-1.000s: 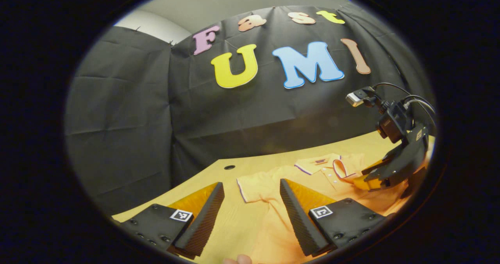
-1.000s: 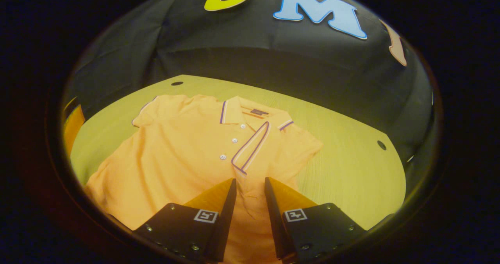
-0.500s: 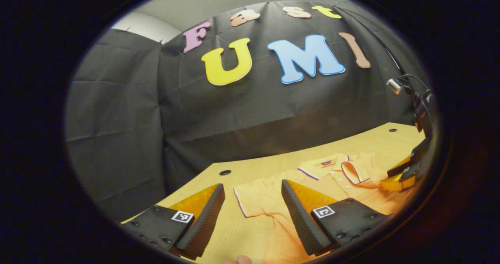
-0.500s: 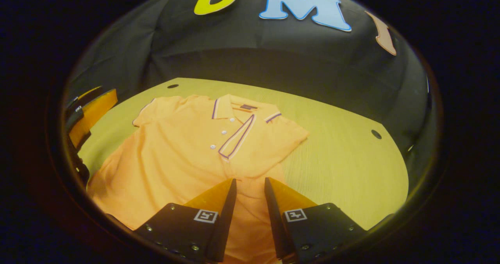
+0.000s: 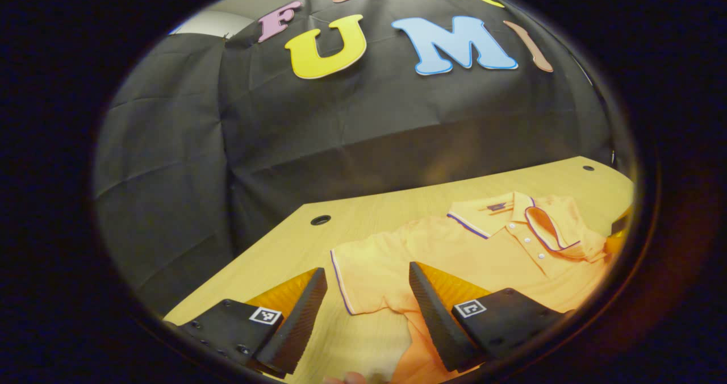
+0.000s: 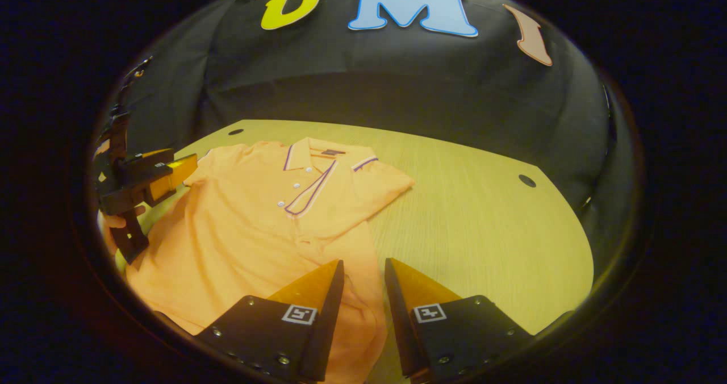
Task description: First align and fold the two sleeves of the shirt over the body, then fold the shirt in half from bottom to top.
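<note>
The orange shirt (image 6: 255,225) lies flat on the table (image 6: 483,219), its right sleeve already folded over the body and its left sleeve (image 5: 363,276) still spread out at about 6 o'clock in the left gripper view. The left claw (image 5: 366,310) hangs wide open over that sleeve, and the right claw (image 6: 363,310) stands narrowly open and empty above the shirt's right edge. If the left claw pinches only the sleeve's trimmed edge, or catches the body layer beneath, the fold could drag the shirt askew and undo the alignment.

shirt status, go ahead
Left gripper open over spread sleeve. Right gripper open, empty. Shirt flat, other sleeve folded over body. Nothing in the way.
</note>
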Tool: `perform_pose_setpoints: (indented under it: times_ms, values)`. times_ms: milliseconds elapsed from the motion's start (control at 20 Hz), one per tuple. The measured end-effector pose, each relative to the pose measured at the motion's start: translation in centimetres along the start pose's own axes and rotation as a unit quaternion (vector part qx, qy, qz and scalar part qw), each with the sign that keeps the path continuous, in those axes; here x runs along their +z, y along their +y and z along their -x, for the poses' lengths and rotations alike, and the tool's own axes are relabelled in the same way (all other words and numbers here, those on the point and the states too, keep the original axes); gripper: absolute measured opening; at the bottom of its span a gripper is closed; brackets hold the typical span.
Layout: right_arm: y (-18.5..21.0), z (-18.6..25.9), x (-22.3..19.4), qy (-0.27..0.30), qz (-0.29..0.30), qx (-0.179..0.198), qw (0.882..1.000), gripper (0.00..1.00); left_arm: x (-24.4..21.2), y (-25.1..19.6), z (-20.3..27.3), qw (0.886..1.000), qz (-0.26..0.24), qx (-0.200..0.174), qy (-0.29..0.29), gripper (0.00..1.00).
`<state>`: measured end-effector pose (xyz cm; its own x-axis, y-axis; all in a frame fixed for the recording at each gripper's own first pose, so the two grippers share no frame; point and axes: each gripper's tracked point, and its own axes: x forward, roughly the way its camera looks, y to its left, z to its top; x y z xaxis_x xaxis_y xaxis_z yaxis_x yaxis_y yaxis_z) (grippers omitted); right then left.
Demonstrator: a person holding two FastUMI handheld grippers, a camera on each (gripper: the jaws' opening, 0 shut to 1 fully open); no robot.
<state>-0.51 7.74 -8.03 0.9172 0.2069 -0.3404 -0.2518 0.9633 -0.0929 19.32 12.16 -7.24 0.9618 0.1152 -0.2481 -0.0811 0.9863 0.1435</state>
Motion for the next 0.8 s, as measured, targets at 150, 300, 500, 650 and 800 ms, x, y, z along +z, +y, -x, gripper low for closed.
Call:
perform_pose_setpoints:
  times_ms: [150,300,500,650,800]
  values:
    - [-0.9,0.5,-0.4,-0.002,-0.006,-0.005,1.000,0.47,-0.1,-0.5,-0.6,1.000,-0.011,-0.008,0.010,0.99]
    - [-1.2,0.7,-0.9,-0.003,-0.016,-0.001,1.000,0.48,-1.5,-1.5,-1.5,0.998,-0.025,-0.027,0.050,0.94]
    - [-2.2,1.1,-1.8,-0.003,-0.020,-0.005,1.000,0.47,-3.9,-1.2,-1.9,0.993,-0.026,-0.035,0.110,0.94]
    - [-2.6,1.4,-2.1,-0.005,-0.032,-0.005,0.999,0.48,-4.4,-1.4,-2.0,0.992,-0.033,-0.036,0.118,0.89]
    - [-3.0,1.6,-2.3,-0.011,-0.040,-0.006,0.999,0.48,-4.4,-2.4,-1.9,0.990,-0.026,-0.062,0.123,0.91]
